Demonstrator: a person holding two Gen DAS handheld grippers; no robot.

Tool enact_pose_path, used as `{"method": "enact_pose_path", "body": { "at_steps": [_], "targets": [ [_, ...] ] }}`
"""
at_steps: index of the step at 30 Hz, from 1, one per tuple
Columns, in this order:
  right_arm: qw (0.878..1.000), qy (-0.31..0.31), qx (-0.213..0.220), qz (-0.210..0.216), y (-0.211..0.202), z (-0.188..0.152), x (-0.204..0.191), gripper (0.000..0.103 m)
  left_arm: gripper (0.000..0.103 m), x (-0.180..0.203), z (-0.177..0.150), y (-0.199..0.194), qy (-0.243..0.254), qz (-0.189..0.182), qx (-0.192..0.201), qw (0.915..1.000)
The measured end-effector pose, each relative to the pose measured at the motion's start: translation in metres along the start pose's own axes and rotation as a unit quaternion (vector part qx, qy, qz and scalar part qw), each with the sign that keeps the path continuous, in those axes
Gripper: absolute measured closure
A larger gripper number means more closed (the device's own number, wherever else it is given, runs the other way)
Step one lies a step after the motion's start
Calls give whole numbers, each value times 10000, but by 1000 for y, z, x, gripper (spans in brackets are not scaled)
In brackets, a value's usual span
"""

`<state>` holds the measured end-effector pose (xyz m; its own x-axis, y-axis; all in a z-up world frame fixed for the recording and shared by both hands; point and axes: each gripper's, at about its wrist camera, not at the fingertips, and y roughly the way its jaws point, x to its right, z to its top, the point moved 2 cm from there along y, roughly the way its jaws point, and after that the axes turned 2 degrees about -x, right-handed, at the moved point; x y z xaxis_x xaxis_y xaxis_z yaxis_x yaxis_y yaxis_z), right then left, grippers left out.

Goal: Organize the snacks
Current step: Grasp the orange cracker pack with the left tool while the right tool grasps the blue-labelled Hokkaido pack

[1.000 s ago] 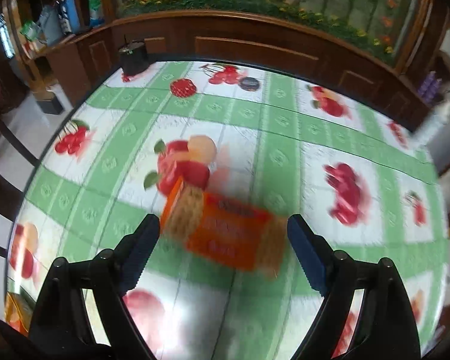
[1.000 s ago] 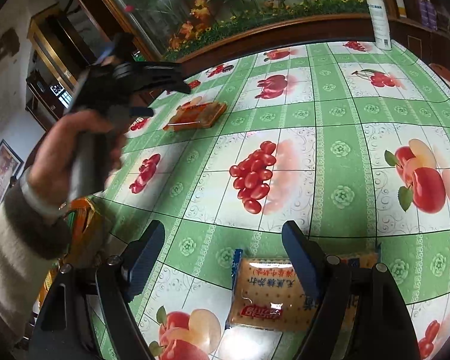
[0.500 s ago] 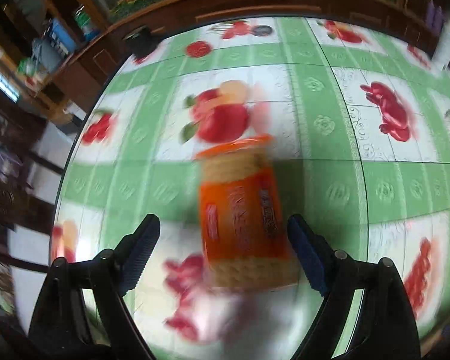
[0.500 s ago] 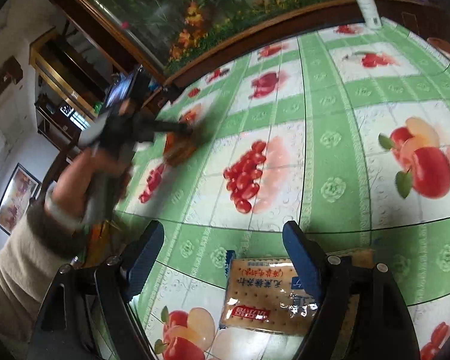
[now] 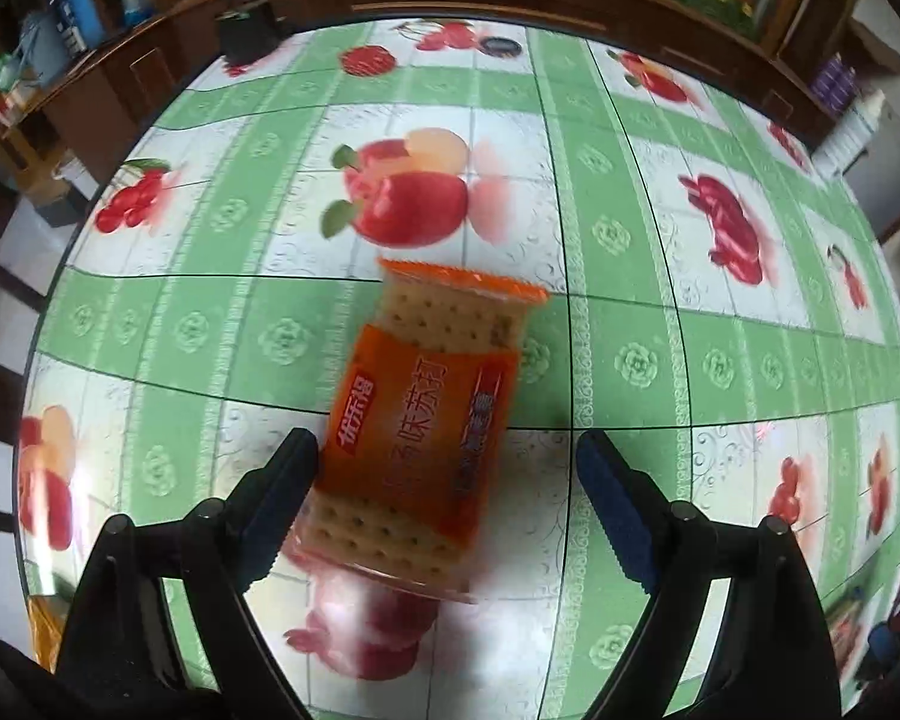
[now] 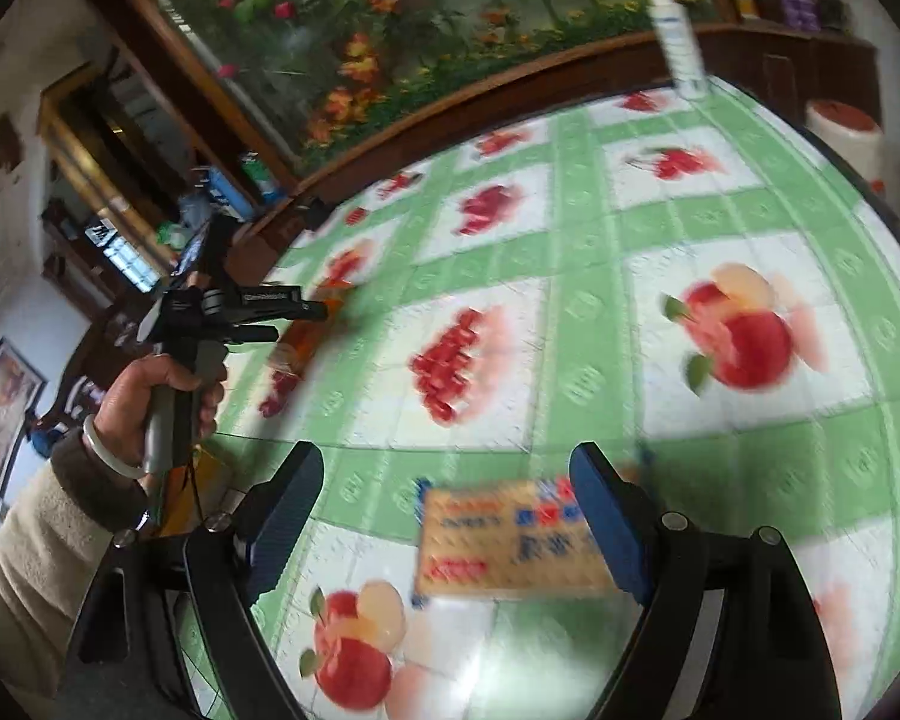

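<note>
Closer now, the orange cracker packet [image 5: 426, 420] fills the lower centre of the left view.
Left hand-held gripper [image 5: 447, 468] gapes wide, packet between its jaws, ungripped, on the tabletop [image 5: 690, 300]; right hand-held gripper [image 6: 447, 480] equally wide over a blurred yellow cracker packet [image 6: 510, 540], lower centre.

Home: fruit-print tablecloth [image 5: 630, 192], wooden cabinets [image 6: 168, 120]

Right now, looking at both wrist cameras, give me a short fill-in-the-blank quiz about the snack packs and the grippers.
1. The cracker pack between the left gripper fingers has a wrapper coloured ____.
2. Both the left gripper and the right gripper are ____, gripping nothing.
3. The tan cracker pack by the right gripper has ____ trim on its wrapper.
4. The tablecloth pattern is white and ____ squares with fruit.

Missing words: orange; open; blue; green
</note>
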<state>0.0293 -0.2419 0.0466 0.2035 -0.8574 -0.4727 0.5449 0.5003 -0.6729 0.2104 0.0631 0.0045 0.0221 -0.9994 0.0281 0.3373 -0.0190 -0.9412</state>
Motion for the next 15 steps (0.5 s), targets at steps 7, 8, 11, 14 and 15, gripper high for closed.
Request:
{"method": "enact_pose_path", "body": {
  "at_steps": [7,8,11,14,15],
  "targets": [
    [9982,10,-583,143,-7,-42,-10,18,10,14,6,14,91,48,-125,9999],
    [9975,-2,-687,133,-6,-47,-11,18,10,14,6,14,79,21,-119,9999],
    [9969,70,-776,-142,-1,-49,-3,18,10,18,4,11,79,-143,-105,9998],
    [9959,245,-727,-482,7,-36,10,17,10,24,-1,8,153,-330,-136,9992],
    [9960,268,-704,-475,12,-28,13,17,10,26,-3,7,181,-393,-151,9990]
  ]
}}
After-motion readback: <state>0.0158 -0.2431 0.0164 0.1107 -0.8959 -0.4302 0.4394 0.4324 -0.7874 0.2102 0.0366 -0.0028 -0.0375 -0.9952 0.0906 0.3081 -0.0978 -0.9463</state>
